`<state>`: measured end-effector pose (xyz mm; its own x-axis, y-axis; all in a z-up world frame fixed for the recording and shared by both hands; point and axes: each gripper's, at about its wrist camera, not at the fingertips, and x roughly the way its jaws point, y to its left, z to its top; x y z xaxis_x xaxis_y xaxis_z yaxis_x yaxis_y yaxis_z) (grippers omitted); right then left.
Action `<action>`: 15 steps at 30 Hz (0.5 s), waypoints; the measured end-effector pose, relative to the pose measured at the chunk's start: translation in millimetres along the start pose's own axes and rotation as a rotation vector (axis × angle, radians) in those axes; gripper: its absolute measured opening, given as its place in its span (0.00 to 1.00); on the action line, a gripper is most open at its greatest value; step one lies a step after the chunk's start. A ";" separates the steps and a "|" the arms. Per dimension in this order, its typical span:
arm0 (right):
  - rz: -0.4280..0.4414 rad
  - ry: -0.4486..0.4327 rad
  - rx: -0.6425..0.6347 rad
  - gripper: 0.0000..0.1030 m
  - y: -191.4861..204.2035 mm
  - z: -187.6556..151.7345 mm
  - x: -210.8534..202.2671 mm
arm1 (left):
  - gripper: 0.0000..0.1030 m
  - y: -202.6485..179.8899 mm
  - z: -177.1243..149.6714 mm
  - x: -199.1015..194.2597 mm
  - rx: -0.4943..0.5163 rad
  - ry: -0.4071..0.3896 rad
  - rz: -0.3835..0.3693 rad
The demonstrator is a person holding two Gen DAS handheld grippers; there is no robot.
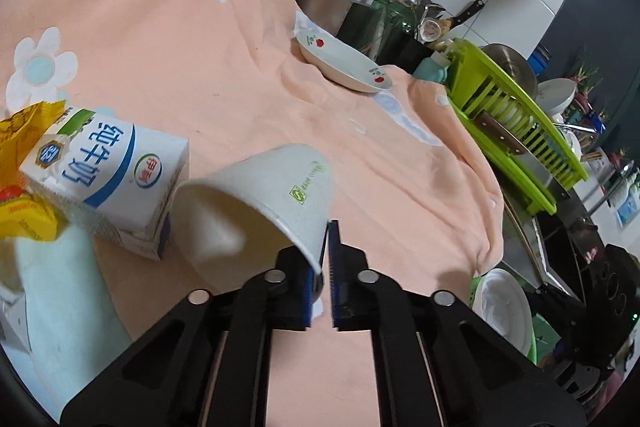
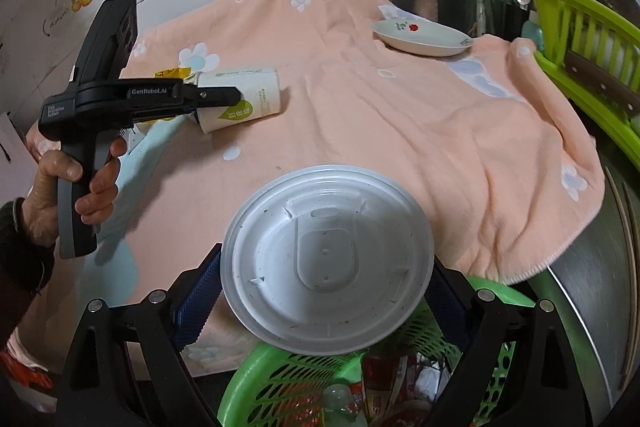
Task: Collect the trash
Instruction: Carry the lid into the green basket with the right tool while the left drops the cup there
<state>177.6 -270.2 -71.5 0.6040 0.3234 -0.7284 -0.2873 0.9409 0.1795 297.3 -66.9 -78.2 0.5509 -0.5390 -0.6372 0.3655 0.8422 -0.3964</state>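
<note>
My left gripper (image 1: 323,267) is shut on the rim of a white paper cup (image 1: 264,203) lying on its side on the peach towel (image 1: 200,47); it also shows in the right wrist view (image 2: 240,99) with the left gripper (image 2: 236,95) on it. A white and blue milk carton (image 1: 108,183) and a yellow wrapper (image 1: 20,179) lie just left of the cup. My right gripper (image 2: 320,291) is shut on a white plastic lid (image 2: 328,259), held above a green trash basket (image 2: 280,371) with wrappers inside.
A flowered plate (image 1: 344,63) (image 2: 424,37) sits at the towel's far side. A green dish rack (image 1: 516,123) (image 2: 580,59) with a knife stands on the right, with a utensil jar and knives behind. The metal sink edge (image 2: 592,275) lies at right.
</note>
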 end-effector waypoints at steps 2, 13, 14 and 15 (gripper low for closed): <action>-0.002 -0.003 0.010 0.86 -1.5 -3.5 -3.9 | 0.02 -5.0 -4.2 -7.0 0.001 -0.012 -0.002; -0.052 -0.030 0.060 0.86 -14.2 -31.2 -41.5 | 0.02 -44.5 -31.7 -54.3 0.054 -0.050 -0.063; -0.063 -0.031 0.069 0.86 -17.1 -34.6 -45.4 | 0.02 -47.7 -33.9 -57.8 0.059 -0.052 -0.073; -0.074 -0.032 0.079 0.86 -20.3 -37.9 -49.1 | 0.02 -52.8 -37.2 -62.2 0.065 -0.055 -0.085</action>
<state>125.6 -309.0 -64.4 0.6453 0.2546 -0.7202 -0.1822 0.9669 0.1786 215.8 -77.3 -42.2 0.5556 -0.6100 -0.5650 0.4593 0.7916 -0.4030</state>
